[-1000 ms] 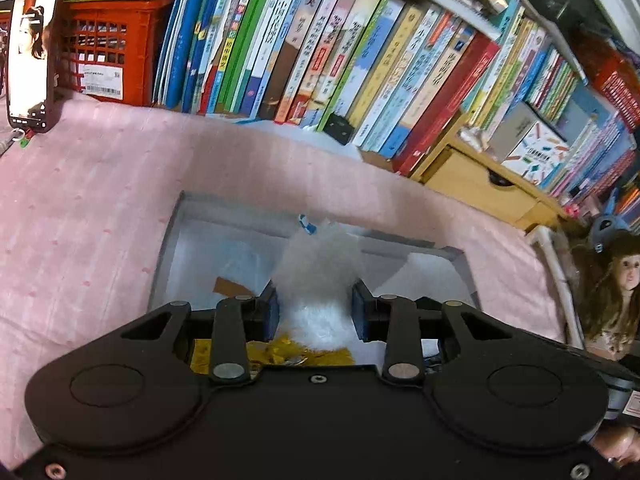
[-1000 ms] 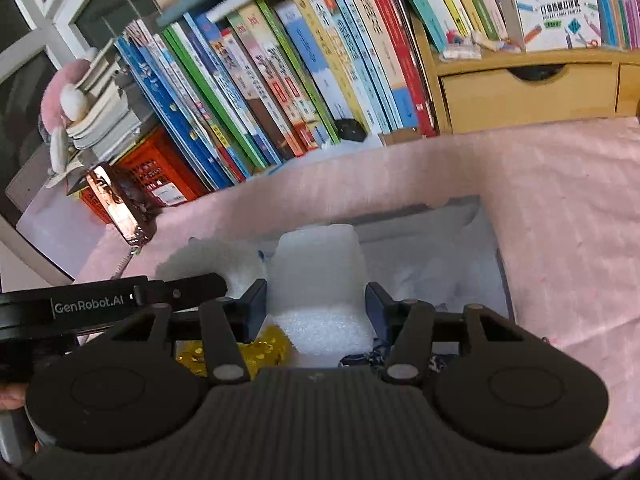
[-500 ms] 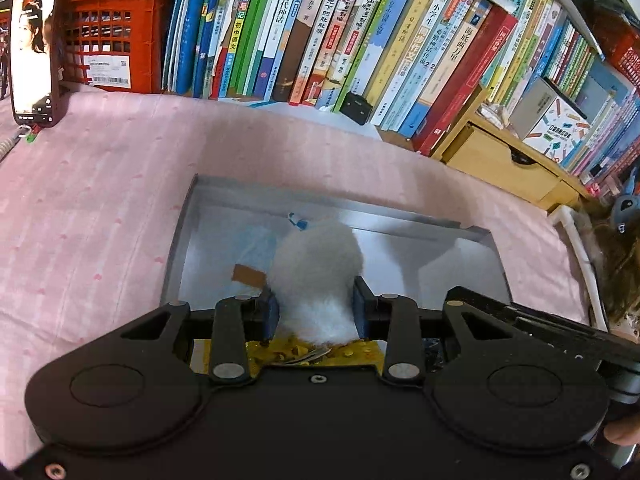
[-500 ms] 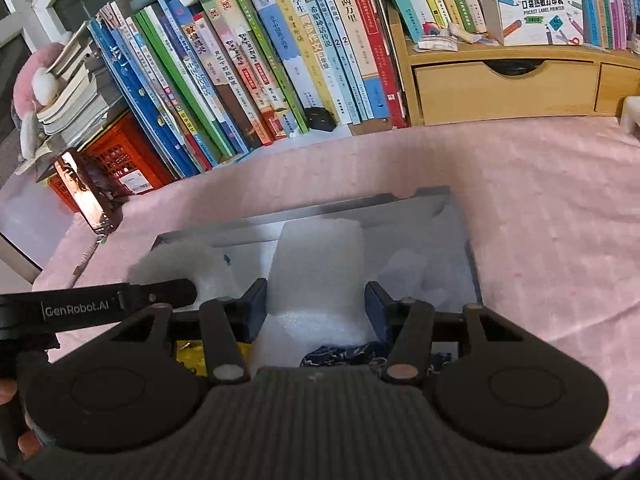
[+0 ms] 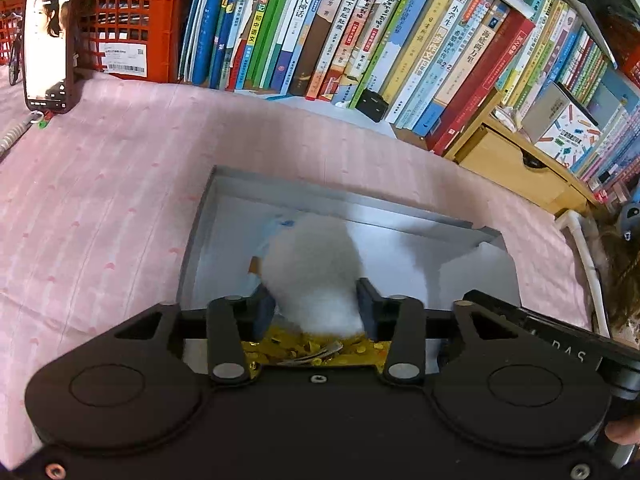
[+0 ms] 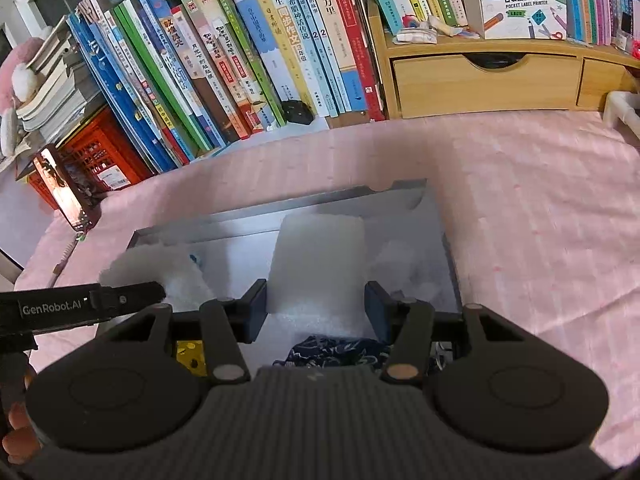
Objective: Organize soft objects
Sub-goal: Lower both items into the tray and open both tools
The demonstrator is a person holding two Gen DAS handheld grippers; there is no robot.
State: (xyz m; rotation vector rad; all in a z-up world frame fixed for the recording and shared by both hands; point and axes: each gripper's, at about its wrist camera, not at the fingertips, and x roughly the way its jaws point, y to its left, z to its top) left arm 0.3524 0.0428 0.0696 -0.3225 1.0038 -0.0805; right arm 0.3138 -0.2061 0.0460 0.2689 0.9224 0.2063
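A shallow grey box (image 5: 340, 200) lies on the pink cloth. My left gripper (image 5: 316, 300) hangs over its near left part. A white fluffy ball (image 5: 312, 264) fills the gap between its pads; the jaws are opening and the pads still touch the fluff. A gold sequinned piece (image 5: 304, 348) lies under it. My right gripper (image 6: 316, 304) holds a white foam block (image 6: 316, 260) upright over the box (image 6: 280, 204); its jaws are easing open with the pads still against the foam's sides. A dark blue patterned cloth (image 6: 336, 354) lies below. The left gripper's finger (image 6: 120, 300) and the fluffy ball (image 6: 152, 268) show at left.
A row of books (image 5: 360, 40) lines the back, with a red crate (image 5: 128, 28) and a propped phone (image 5: 48, 36) at the left. A wooden drawer unit (image 6: 480, 76) stands at the right. A doll's hair (image 5: 616, 272) shows past a white frame (image 5: 580, 240).
Both grippers have tipped and come down closer over the grey box with their loads. The left jaws have spread a little around the fluffy ball, which has puffed out.
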